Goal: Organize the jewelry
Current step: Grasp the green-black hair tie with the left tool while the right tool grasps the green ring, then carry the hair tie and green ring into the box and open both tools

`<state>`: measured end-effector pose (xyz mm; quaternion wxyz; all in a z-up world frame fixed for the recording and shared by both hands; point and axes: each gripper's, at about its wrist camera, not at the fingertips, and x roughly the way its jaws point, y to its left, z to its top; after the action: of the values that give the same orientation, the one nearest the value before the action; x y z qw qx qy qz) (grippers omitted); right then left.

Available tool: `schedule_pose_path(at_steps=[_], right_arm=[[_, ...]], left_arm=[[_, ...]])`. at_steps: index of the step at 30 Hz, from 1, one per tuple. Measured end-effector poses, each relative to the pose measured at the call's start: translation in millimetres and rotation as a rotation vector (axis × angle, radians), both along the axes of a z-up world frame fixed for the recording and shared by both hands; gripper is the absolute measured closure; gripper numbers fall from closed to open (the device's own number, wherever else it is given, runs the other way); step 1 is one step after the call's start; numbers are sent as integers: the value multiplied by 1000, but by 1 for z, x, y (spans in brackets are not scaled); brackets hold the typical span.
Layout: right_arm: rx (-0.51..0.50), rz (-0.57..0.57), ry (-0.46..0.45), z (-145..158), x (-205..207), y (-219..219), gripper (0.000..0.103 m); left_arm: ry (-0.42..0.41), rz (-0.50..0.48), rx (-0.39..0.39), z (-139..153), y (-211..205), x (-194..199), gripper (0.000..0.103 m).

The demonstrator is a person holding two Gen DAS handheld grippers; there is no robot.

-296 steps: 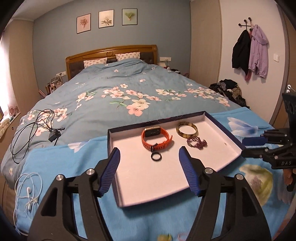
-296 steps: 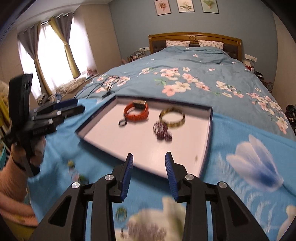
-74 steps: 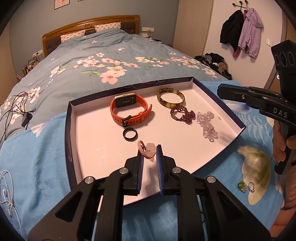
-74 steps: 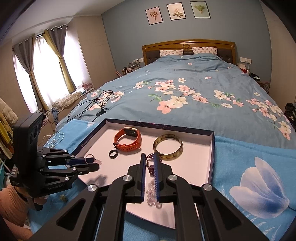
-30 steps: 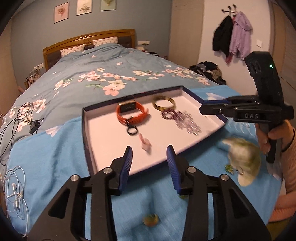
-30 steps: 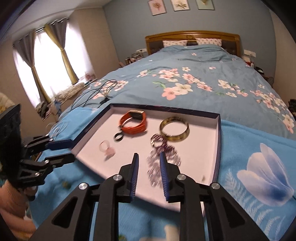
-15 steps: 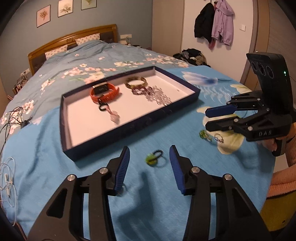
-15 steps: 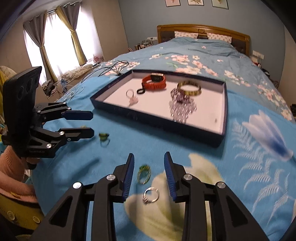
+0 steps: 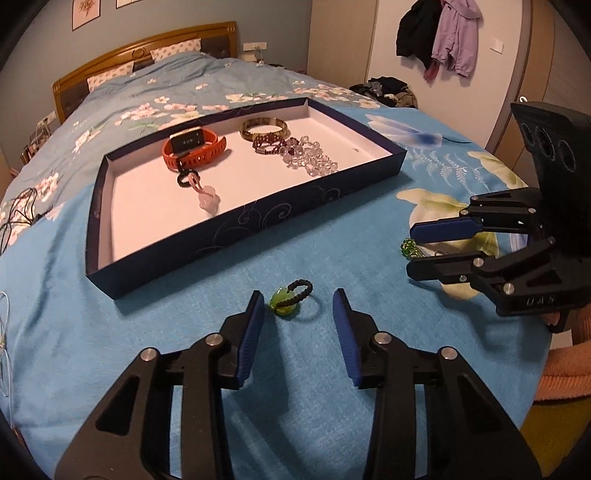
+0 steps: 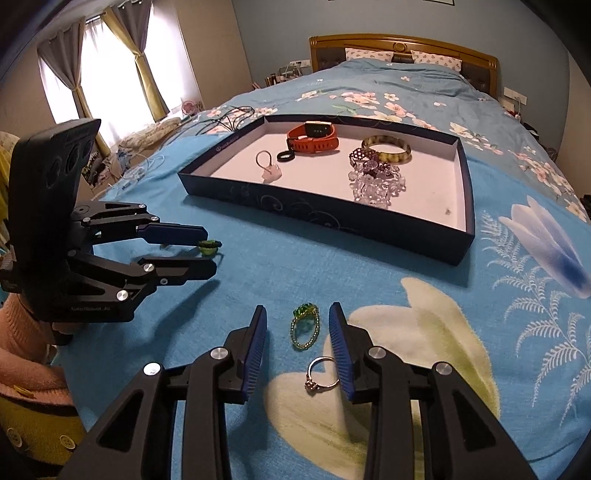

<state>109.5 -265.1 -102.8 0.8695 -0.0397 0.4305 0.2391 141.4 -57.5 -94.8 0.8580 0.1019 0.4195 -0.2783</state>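
A green stone ring on a black cord point(image 9: 290, 298) lies on the blue blanket, just ahead of my left gripper point(image 9: 298, 295). Its jaws are closing and the pads stand clear of the ring. My right gripper point(image 10: 298, 308) is open around a green beaded ring point(image 10: 304, 326), without touching it. A silver ring point(image 10: 321, 374) lies beside its right finger. Behind them, the dark blue tray point(image 9: 258, 218) holds an orange watch point(image 9: 194, 147), a bangle point(image 9: 263, 127), two bead bracelets, a black ring and a pink ring point(image 9: 207, 195).
The tray sits on a bed with a blue flowered cover point(image 10: 406, 92). Cables point(image 9: 14, 214) trail at the bed's left side. Coats point(image 9: 443, 33) hang on the far wall. A person's pink sleeve point(image 9: 565, 369) shows behind the right gripper.
Both grippers have come back from the tray and sunk toward the blanket. The left one has let go of the pink ring in the tray. Each now stands over a green ring.
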Motion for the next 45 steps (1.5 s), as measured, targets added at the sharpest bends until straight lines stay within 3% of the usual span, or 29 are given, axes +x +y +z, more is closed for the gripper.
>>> schedule_pose_path(at_steps=[2,7,10,14,18,45], right_arm=[[-3,4,-3,0,-1,1,70],[-8,-4,0,-2,2,2,72],[-21,-7,-4,-2,2,4,80],[-33,-9,-8,-2,1,4,91],[-34,-12,-12,-1,0,3,93],[63,-38,-128,36,1,-9,94]], left_arm=[[2,5,-3,0,0,1,68],[7,25,-1,-1,0,4,84],[9,39,-5,-2,1,6,88],[5,47,-9,-1,2,5,88],[4,52,-13,-1,2,5,88],[-69,100,-126,35,26,2,88]])
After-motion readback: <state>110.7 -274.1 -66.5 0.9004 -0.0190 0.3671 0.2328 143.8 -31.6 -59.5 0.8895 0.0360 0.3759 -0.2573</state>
